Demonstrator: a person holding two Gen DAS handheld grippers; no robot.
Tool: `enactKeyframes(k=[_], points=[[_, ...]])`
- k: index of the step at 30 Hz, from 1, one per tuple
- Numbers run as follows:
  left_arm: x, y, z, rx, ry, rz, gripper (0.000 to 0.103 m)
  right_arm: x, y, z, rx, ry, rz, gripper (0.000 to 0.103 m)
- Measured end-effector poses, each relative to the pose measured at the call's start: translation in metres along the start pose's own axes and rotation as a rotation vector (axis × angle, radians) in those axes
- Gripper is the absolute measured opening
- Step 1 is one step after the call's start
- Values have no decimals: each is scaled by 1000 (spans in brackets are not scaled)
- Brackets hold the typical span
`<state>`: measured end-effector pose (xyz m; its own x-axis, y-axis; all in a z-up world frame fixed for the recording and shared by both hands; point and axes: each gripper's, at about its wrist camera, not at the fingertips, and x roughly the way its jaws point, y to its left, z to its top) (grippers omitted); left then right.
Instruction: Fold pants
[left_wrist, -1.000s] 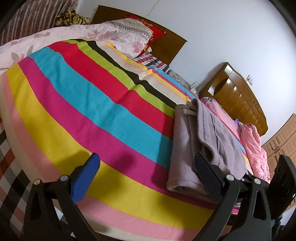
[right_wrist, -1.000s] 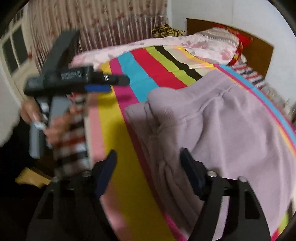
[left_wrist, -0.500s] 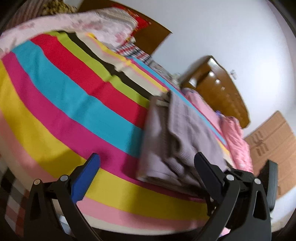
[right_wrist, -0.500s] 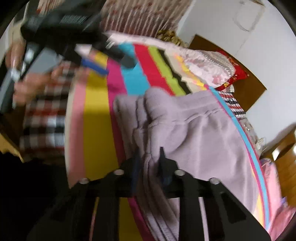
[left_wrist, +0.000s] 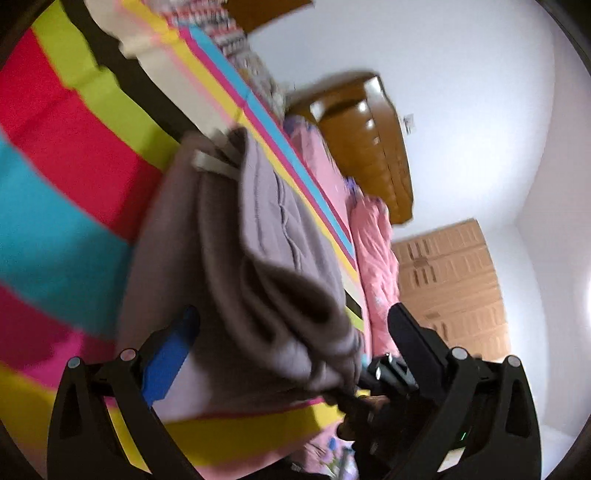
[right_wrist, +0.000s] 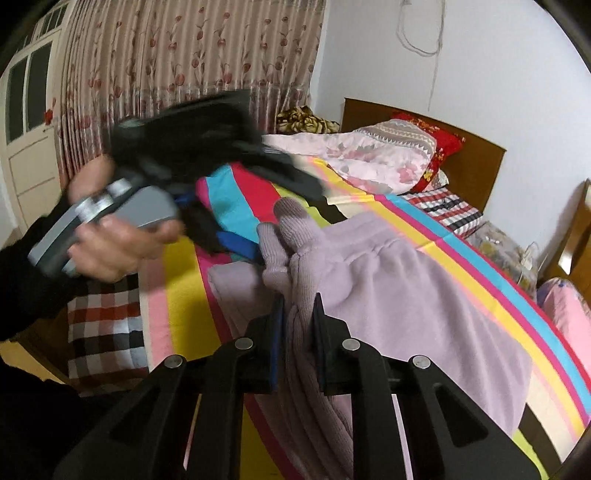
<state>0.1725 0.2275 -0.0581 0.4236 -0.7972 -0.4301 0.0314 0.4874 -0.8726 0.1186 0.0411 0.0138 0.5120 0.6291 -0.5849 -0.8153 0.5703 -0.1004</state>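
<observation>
Pants: the lilac pants (right_wrist: 399, 288) lie partly folded on the striped blanket (right_wrist: 236, 192) of the bed, near its front edge; a bunched fold of them stands up in front of the right hand-held gripper.
Right hand-held gripper: the right hand-held gripper (right_wrist: 298, 314) is closed tight on a thick fold of the pants, and the cloth fills the narrow gap between its fingers.
Left hand-held gripper: in its own view, the left hand-held gripper (left_wrist: 291, 332) stands wide open with a rumpled part of the pants (left_wrist: 258, 258) between the spread fingers; the pads do not press on the cloth.
Left hand: a hand (right_wrist: 110, 240) in a dark sleeve holds the grey grip of the left tool; this part is blurred.
Blanket: coloured stripes; a checked cloth (right_wrist: 103, 332) hangs at the bed edge.
Behind: pink floral quilt (right_wrist: 354, 155), red pillow (right_wrist: 439, 147), wooden headboard (right_wrist: 476, 166), flowered curtain (right_wrist: 166, 66).
</observation>
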Motion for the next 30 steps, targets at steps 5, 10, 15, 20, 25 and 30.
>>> enactKeyframes(k=[5, 10, 15, 20, 25, 30], points=[[46, -5, 24, 21, 121, 40, 99, 7, 14, -5, -70, 22, -37, 15], [59, -1, 18, 141, 117, 234, 36, 13, 28, -14, -70, 77, -81, 42], [54, 7, 13, 157, 87, 194, 33, -61, -9, -31, 182, -91, -124, 68], [52, 9, 11, 168, 80, 185, 35, -132, -62, -93, 494, -87, -313, 79], [50, 12, 14, 161, 80, 179, 37, -126, -42, -130, 467, 75, -398, 79], [51, 12, 16, 142, 87, 186, 38, -102, -45, -130, 448, 103, -484, 78]])
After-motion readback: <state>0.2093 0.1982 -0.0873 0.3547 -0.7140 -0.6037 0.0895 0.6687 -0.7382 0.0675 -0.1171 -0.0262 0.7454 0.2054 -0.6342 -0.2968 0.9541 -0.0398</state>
